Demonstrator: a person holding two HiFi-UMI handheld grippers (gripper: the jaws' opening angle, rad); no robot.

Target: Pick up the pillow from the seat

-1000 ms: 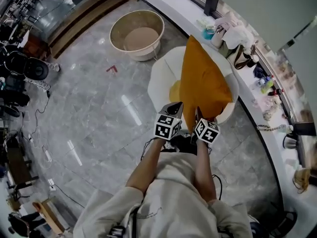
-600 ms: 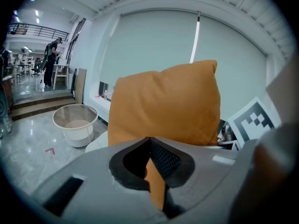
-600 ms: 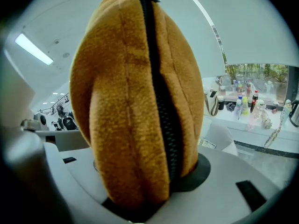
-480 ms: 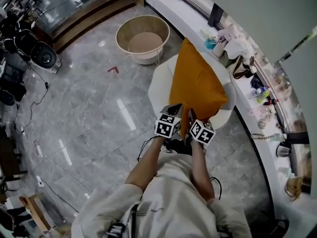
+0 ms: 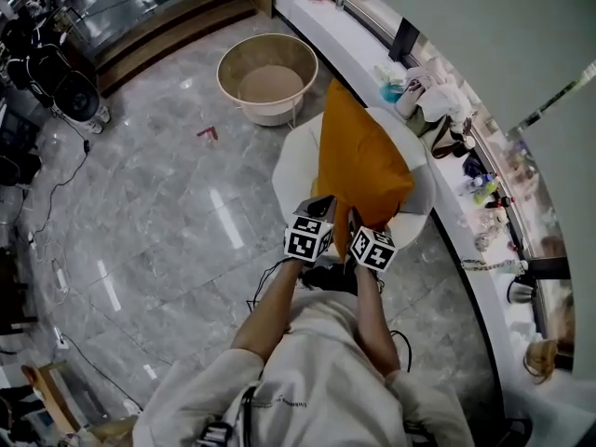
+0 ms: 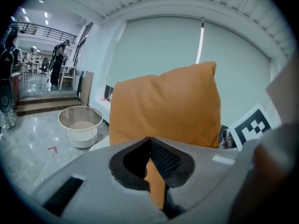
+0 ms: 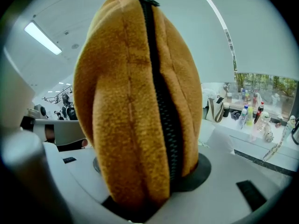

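Jaws of the left gripper (image 6: pixel 154 169) are clenched on a thin lower corner of the orange fleece pillow (image 5: pixel 361 161), and those of the right gripper (image 7: pixel 145 176) are clamped on its thick zippered edge. In the head view the pillow is held upright on edge at twelve o'clock from both grippers, over the white round seat (image 5: pixel 291 161); contact with the seat cannot be made out. A beige round tub (image 5: pixel 267 74) is seen on the grey polished floor (image 5: pixel 158 212) at eleven o'clock from the seat.

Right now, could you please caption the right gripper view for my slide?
Right gripper shut on the orange pillow, its zipper facing the camera.
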